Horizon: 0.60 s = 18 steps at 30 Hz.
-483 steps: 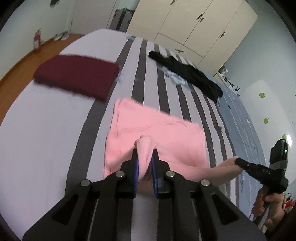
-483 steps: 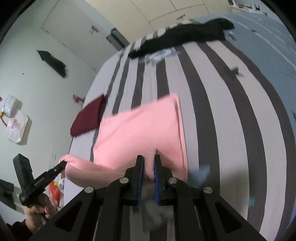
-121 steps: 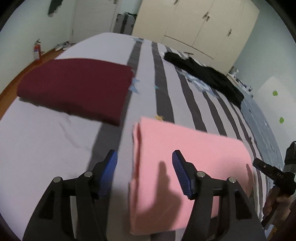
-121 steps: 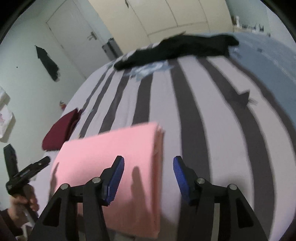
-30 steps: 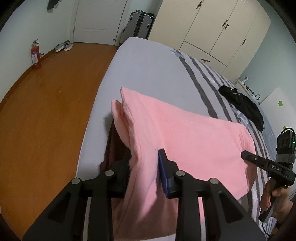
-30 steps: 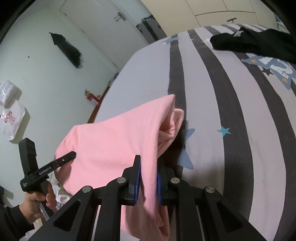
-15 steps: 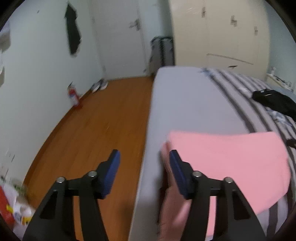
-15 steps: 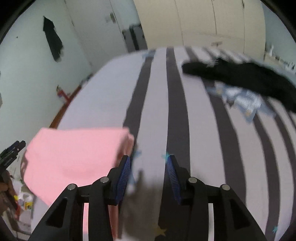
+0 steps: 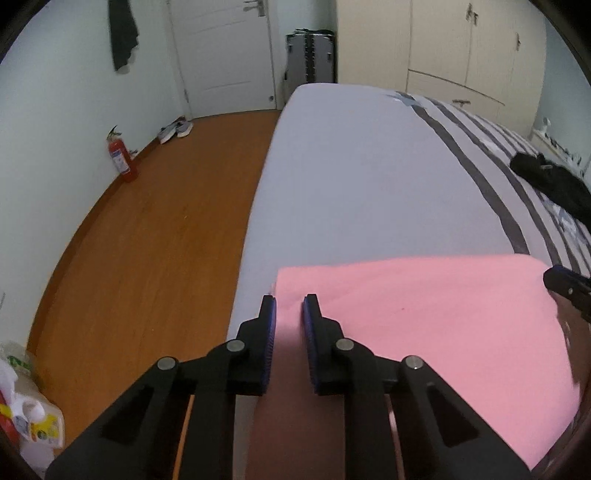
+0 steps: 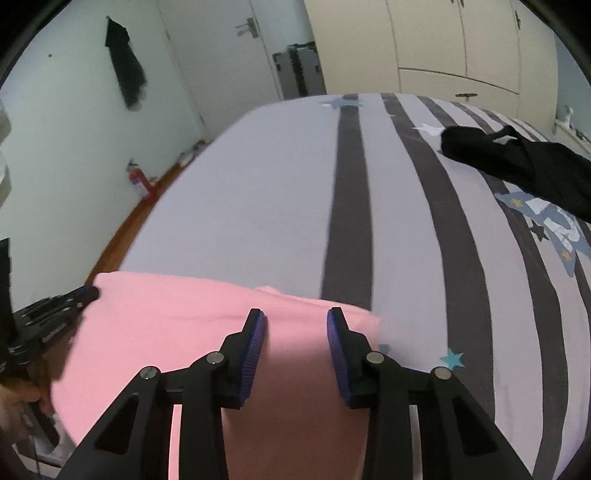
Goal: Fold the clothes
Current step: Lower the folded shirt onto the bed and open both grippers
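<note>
Striped grey bed sheet [image 10: 280, 206] is seen filling most of both views, with wooden floor [image 9: 147, 229] along its left edge. Nearest, the left tongs [image 9: 289, 314] are seen with blue pads apart by a narrow gap, nothing clamped, positioned over the left corner of the folded pink garment [image 9: 424, 317]. The right tongs [image 10: 296, 328] are shown spread wider, empty, positioned over the right end of the same pink garment [image 10: 177, 325]. The garment is laid flat as a folded rectangle at the near edge of the bed; whether the pads are touching the fabric cannot be told. Each tool's tip is visible at the edge of the other's view, at opposite ends of the garment. Plastic bags [image 9: 26, 417] are seen on the floor at near left. Farther out, a black garment [image 10: 517, 166] is lying crumpled on the stripes at right. A red fire extinguisher [image 9: 120, 157] is stood against the left wall, shoes [image 9: 177, 129] beyond it. At the back, a white door [image 9: 225, 51], a grey suitcase [image 9: 310, 62] and cream wardrobes [image 9: 443, 48] are seen, and a dark cloth [image 9: 123, 31] is hung on the wall.
</note>
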### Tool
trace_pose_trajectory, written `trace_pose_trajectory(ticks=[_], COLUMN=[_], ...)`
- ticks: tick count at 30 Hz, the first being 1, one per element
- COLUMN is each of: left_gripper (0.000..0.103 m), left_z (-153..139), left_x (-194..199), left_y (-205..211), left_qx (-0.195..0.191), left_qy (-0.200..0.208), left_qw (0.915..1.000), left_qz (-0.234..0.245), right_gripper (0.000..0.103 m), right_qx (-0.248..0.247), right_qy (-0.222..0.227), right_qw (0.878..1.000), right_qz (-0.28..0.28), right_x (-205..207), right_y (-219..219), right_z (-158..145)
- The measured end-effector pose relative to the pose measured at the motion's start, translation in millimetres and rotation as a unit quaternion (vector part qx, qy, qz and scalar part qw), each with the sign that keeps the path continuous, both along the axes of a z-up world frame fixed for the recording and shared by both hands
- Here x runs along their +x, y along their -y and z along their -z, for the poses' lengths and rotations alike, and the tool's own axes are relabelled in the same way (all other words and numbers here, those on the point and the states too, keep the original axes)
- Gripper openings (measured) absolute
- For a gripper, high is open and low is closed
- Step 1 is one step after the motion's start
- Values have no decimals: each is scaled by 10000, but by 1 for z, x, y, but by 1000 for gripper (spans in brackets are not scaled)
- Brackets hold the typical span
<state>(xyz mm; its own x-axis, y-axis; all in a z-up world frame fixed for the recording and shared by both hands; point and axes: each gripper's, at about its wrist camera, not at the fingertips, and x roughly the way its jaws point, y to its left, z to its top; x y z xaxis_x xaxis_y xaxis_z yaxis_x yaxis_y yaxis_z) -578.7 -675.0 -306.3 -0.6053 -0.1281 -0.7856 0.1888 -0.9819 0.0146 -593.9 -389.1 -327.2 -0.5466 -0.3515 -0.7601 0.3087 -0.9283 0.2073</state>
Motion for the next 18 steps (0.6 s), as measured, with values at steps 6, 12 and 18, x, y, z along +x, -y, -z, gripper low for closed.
trace_pose_trajectory(ticks=[6,12,18], left_gripper=[13,13,13], left_z=[8,-38,-64], left_x=[8,38,84], left_y=[31,29,-28], left_qx=[230,410,771], left_qy=[234,-422,-833], left_qw=[9985,9980,9904], left_qz=[-448,-217,792], right_gripper=[31,31,31], right_qx=[51,-170,-478], right_qy=[63,-172,-593], right_qw=[9997,9990,9964], right_qz=[239,366,-382], right_x=[-3,14,73], right_y=[-21,-43,-26], right_z=[2,-22,-52])
